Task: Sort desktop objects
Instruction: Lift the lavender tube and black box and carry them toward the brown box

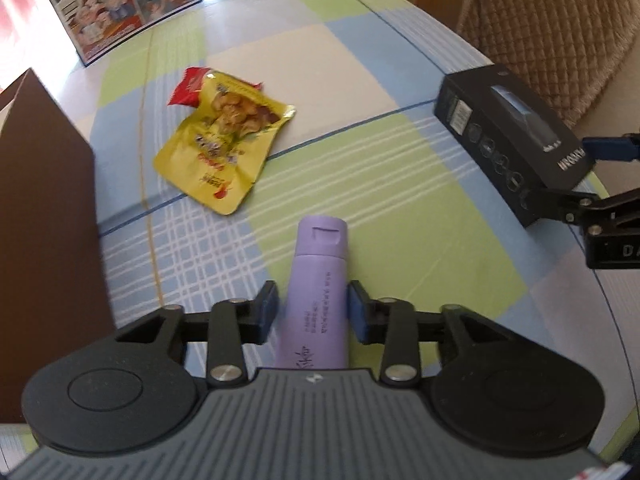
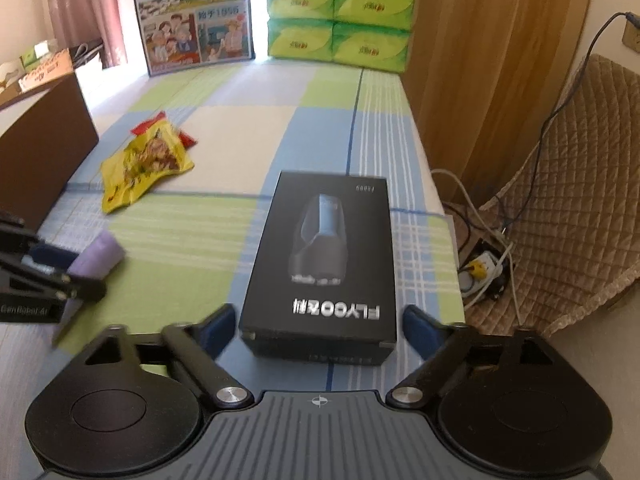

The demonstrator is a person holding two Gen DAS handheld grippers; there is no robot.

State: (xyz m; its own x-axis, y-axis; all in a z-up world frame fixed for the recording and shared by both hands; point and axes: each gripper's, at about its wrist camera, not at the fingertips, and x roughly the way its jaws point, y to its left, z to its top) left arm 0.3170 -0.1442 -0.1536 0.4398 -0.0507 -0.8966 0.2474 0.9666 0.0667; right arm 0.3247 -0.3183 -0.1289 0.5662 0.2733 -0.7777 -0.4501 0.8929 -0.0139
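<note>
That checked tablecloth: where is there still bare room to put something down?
The far stretch between the yellow snack bag and the green tissue packs is bare, as is the strip between the bag and the black box. Near the purple bottle, both tools crowd in.

Right gripper at 6 o'clock, jaws spread wide, blue pads either side of the near end of a black box w/o touching it. Box lies flat on the checked tablecloth, centre frame, lettering upside down. Left gripper enters at 9 o'clock w/ a purple tube between its fingers; grip itself unclear. Yellow snack bag at 10 o'clock, a red packet just behind it. Brown box further left. Green tissue packs stacked at 12 o'clock, illustrated carton beside them.
</note>
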